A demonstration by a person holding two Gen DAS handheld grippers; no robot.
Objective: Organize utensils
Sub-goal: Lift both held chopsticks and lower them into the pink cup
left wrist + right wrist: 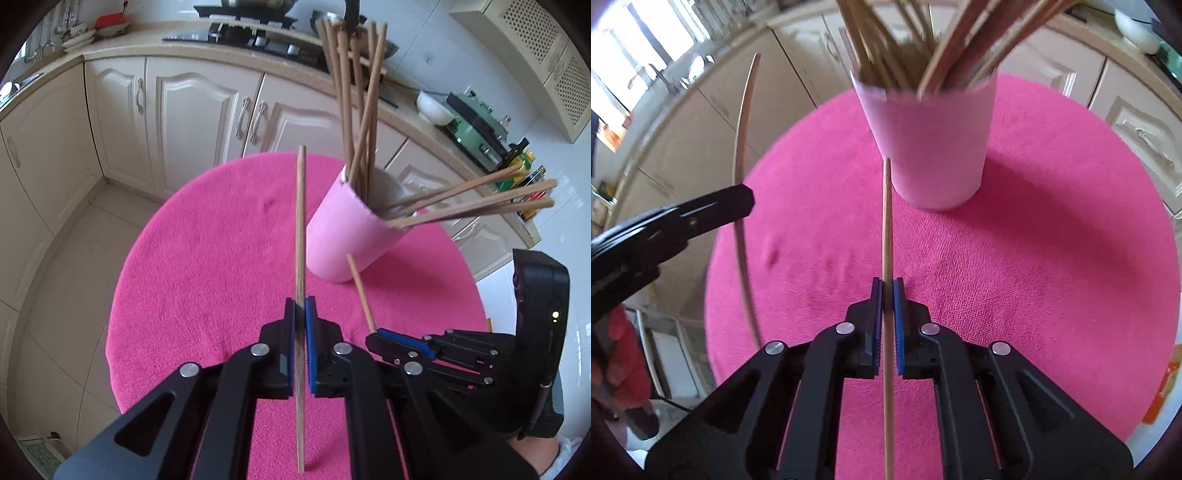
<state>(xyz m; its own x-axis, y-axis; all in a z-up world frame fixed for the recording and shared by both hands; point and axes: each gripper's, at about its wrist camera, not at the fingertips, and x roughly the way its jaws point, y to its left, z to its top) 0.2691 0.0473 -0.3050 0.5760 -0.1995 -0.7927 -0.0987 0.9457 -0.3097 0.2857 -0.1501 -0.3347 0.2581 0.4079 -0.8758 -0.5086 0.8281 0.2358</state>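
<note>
Thin, pale brown wooden chopstick (301, 236) runs up frame centre, clamped in the closed left tongs (301, 314). Right tongs (886, 295) closed on a second wooden chopstick (886, 221). Pink cylindrical holder (343, 236), centre-right, bristles with more chopsticks. Round desk under magenta terry cloth (207, 258); cream kitchen cabinets (184, 110) behind.

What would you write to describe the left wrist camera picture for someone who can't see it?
The left gripper is shut on one thin wooden chopstick above a round table with a bright pink cloth. Behind it stands a pale pink cup full of wooden chopsticks, and the right gripper holds another chopstick at the right.
</note>
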